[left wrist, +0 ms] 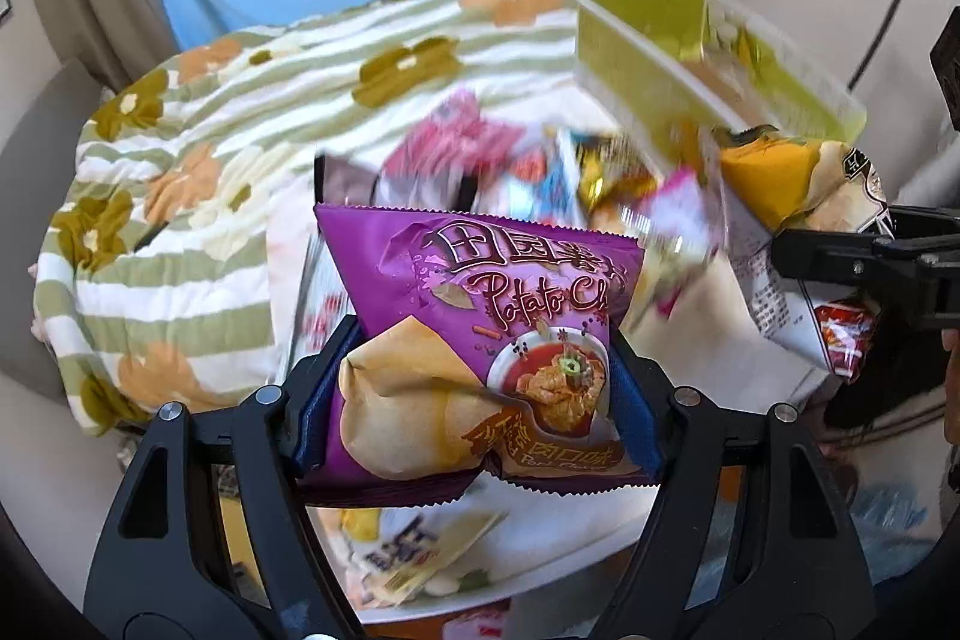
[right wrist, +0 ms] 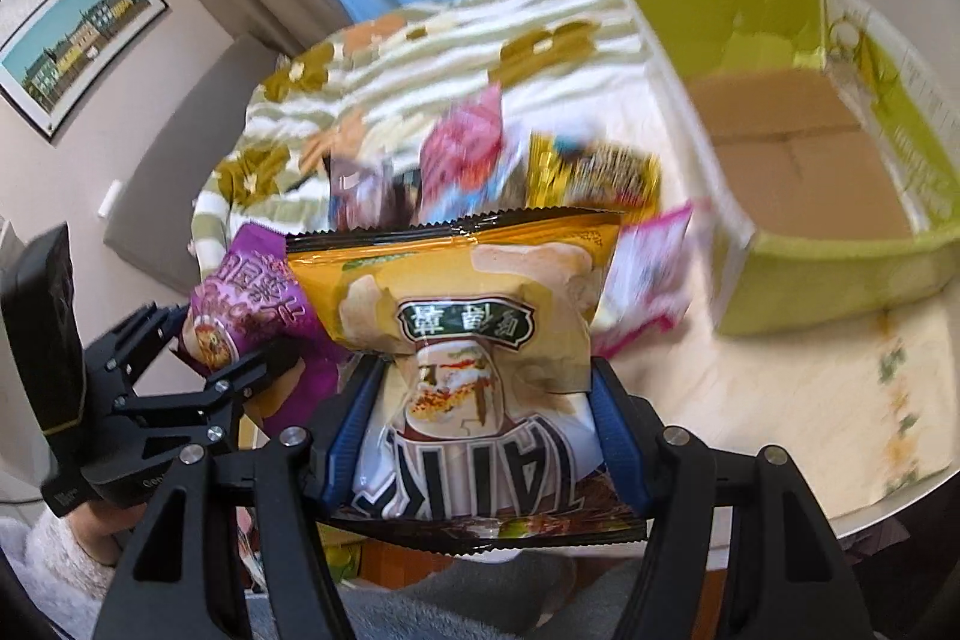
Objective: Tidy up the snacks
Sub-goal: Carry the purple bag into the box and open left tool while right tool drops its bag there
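My left gripper [left wrist: 480,400] is shut on a purple potato chip bag [left wrist: 480,316], its blue pads pressing both sides; the bag hangs above the table. My right gripper [right wrist: 486,430] is shut on a yellow-and-white chip bag [right wrist: 474,340], also lifted. In the right wrist view the purple bag [right wrist: 240,304] and the left gripper [right wrist: 240,370] show at the left. In the left wrist view the yellow bag [left wrist: 780,184] and the right gripper [left wrist: 864,256] show at the right. A blurred heap of loose snack packets [left wrist: 516,160] lies on the table beyond both bags.
An open green cardboard box [right wrist: 840,268] with a bare brown floor stands at the right on the round table [right wrist: 780,400]. A striped, flowered bedspread [left wrist: 180,196] lies behind the table. Another packet [left wrist: 420,544] lies under my left gripper. A sleeve [right wrist: 54,562] shows bottom left.
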The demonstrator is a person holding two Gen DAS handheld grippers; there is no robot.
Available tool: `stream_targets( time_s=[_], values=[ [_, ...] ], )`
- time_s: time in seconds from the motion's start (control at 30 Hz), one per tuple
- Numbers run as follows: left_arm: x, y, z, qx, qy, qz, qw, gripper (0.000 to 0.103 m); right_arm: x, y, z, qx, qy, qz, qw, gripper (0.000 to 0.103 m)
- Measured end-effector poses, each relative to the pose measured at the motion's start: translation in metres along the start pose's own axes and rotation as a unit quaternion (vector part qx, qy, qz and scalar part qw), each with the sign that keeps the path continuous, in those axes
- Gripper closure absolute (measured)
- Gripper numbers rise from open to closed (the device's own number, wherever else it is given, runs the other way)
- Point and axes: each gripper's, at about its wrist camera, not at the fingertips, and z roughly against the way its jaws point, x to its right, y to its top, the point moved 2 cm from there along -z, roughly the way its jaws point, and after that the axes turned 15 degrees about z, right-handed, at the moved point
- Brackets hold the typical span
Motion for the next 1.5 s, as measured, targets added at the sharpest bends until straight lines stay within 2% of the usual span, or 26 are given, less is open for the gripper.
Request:
stream_targets(
  time_s=[0.13, 0.3, 0.4, 0.53, 0.77, 0.93, 0.97, 1.0, 1.07, 1.27, 1.5],
  values=[
    [0.025, 0.031, 0.001, 0.028, -0.002, 0.01, 0.9996, 0.031, 0.021, 0.029, 0.02, 0.02, -0.016, -0.002, 1.0, 0.041],
    [0.069, 0.077, -0.011, 0.051, -0.003, 0.04, 0.9979, 0.031, 0.071, 0.06, 0.042, 0.036, -0.043, 0.015, 0.998, 0.041],
    [0.106, 0.107, -0.023, 0.059, -0.012, 0.059, 0.9964, 0.031, 0.104, 0.079, 0.052, 0.038, -0.045, 0.021, 0.998, 0.041],
    [0.156, 0.143, -0.049, 0.058, -0.014, 0.068, 0.9959, 0.031, 0.149, 0.1, 0.062, 0.04, -0.061, 0.031, 0.997, 0.041],
    [0.226, 0.192, -0.111, 0.025, -0.028, 0.103, 0.994, 0.03, 0.221, 0.136, 0.068, 0.042, -0.083, 0.028, 0.995, 0.041],
    [0.252, 0.208, -0.151, 0.0, -0.02, 0.107, 0.9941, 0.027, 0.256, 0.145, 0.063, 0.033, -0.084, 0.017, 0.996, 0.04],
    [0.257, 0.21, -0.157, -0.003, -0.023, 0.104, 0.9943, 0.022, 0.261, 0.146, 0.061, 0.03, -0.085, 0.018, 0.996, 0.04],
    [0.261, 0.213, -0.164, -0.006, -0.021, 0.101, 0.9946, 0.009, 0.263, 0.146, 0.059, 0.027, -0.087, 0.02, 0.996, 0.041],
    [0.265, 0.215, -0.172, -0.008, -0.007, 0.093, 0.9956, 0.0, 0.272, 0.146, 0.054, 0.022, -0.089, 0.016, 0.996, 0.041],
    [0.253, 0.201, -0.165, -0.017, -0.003, 0.086, 0.9962, 0.0, 0.286, 0.137, 0.047, 0.012, -0.092, -0.013, 0.996, 0.041],
    [0.219, 0.18, -0.136, -0.011, 0.002, 0.114, 0.9934, 0.0, 0.271, 0.134, 0.046, 0.018, -0.109, -0.001, 0.994, 0.039]
  ],
)
